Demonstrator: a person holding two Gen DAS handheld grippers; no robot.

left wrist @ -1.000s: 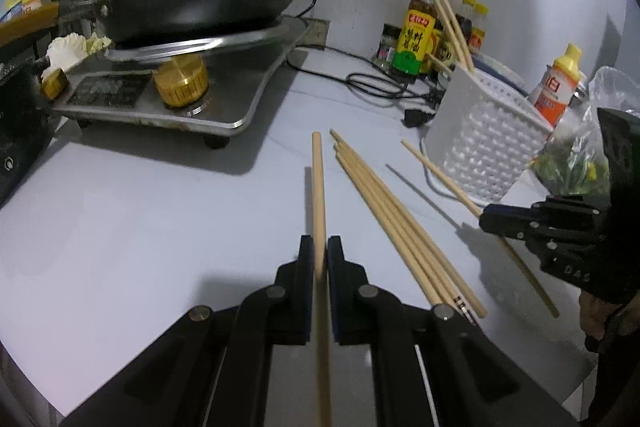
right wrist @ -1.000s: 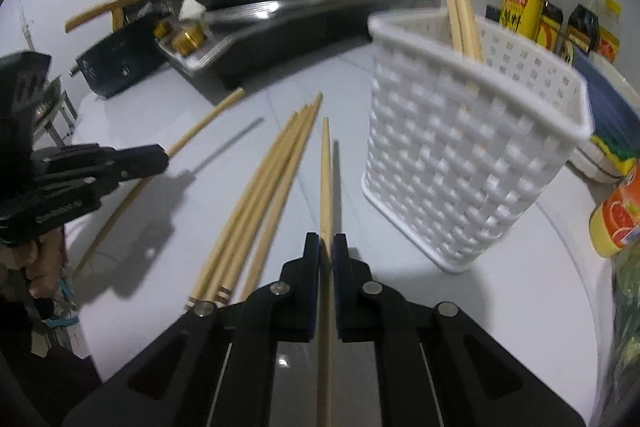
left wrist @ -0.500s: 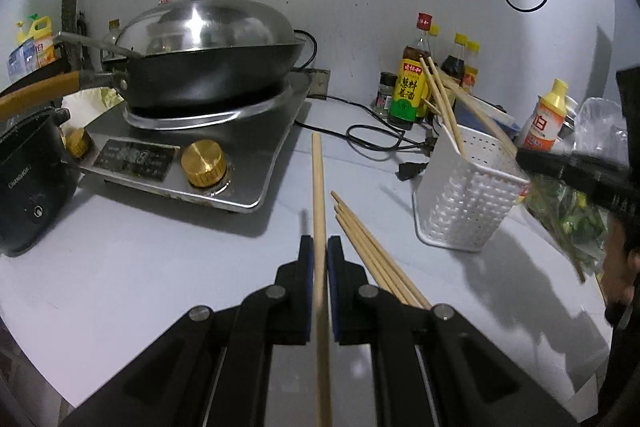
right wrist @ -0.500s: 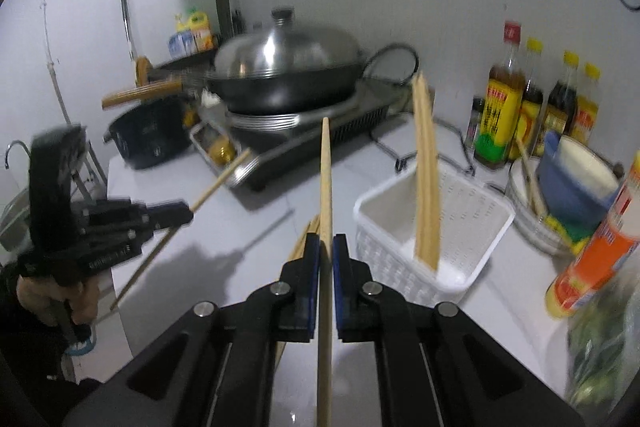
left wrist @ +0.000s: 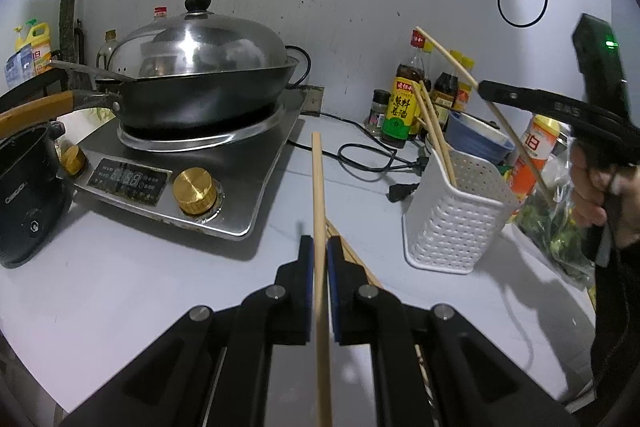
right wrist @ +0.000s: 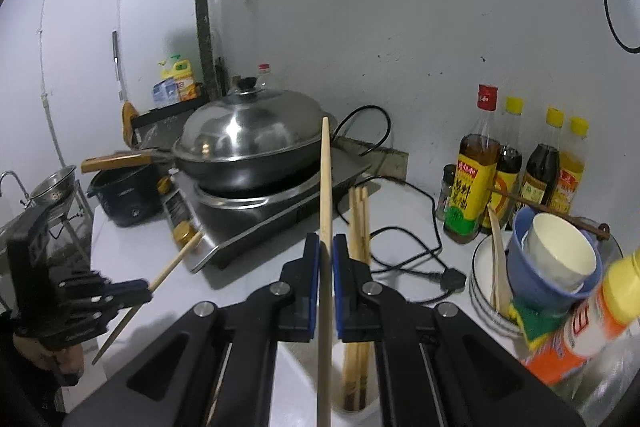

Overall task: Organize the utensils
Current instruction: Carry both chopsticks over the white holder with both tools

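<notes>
My left gripper point(left wrist: 319, 251) is shut on a wooden chopstick point(left wrist: 318, 187) that points forward, held above the counter. My right gripper point(right wrist: 326, 247) is shut on another chopstick point(right wrist: 325, 179); in the left wrist view it point(left wrist: 482, 89) hangs above the white perforated basket point(left wrist: 452, 219) with its chopstick point(left wrist: 448, 57) slanting. The basket holds a few chopsticks point(left wrist: 434, 131), also seen close below my right gripper point(right wrist: 358, 227). Several loose chopsticks point(left wrist: 352, 255) lie on the counter behind my left fingers. The left gripper shows at the left in the right wrist view point(right wrist: 140, 287).
A lidded wok point(left wrist: 200, 75) sits on an induction cooker point(left wrist: 192, 163) at the left, with a black pot point(left wrist: 28, 187) beside it. Sauce bottles point(right wrist: 476, 179), stacked bowls point(right wrist: 552, 259), a power cord point(left wrist: 368, 159) and an orange bottle point(left wrist: 536, 151) stand behind the basket.
Both grippers rose higher with their chopsticks. My right gripper moved over the basket, which now lies directly beneath it.
</notes>
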